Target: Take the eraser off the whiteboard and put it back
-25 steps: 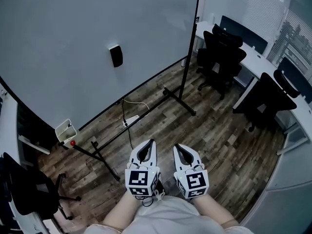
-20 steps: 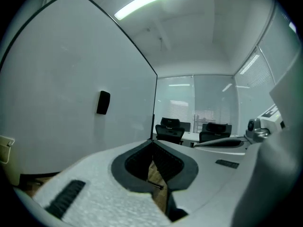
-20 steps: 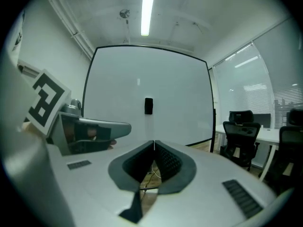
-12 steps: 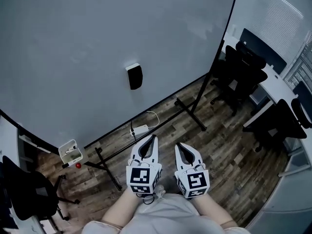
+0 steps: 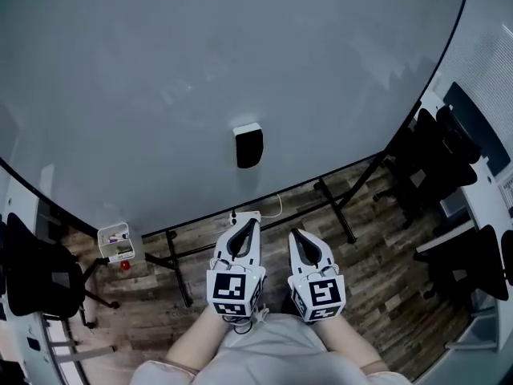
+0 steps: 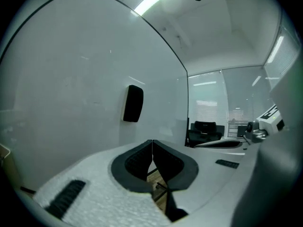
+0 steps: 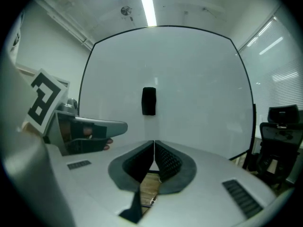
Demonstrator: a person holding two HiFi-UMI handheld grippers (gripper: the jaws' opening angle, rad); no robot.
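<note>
A large white whiteboard with a thin black frame [image 5: 160, 70] fills most of the head view. It stands on a black metal stand with floor-level feet [image 5: 341, 211] over a brown wood-plank floor [image 5: 377, 271]. The black rectangular eraser [image 5: 248, 144] sits on the board face low in its middle, in line with the gap between the two grippers and well apart from both. A white power strip [image 5: 243, 216] lies on the floor just beyond the grippers. A small white tray [image 5: 115, 241] hangs at the board's lower left with a red ball [image 5: 125, 265] beside it. Black office chairs [image 5: 449, 147] stand along a white desk [image 5: 481, 207] at the right, and another black chair [image 5: 36, 279] stands at the far left.

The left gripper [image 6: 152, 142] is clenched with its dark pads meeting and nothing between them. The right gripper [image 7: 154, 142] is likewise pressed closed and empty. Both are held side by side close to the person's body.

A second ago the board's right edge cut through the middle of the head view and the eraser lay up and to the left of the grippers. Now the board spans nearly the whole width, the eraser is almost straight ahead, and the chairs have slid to the right margin. The grippers keep the same closed, paired pose.
</note>
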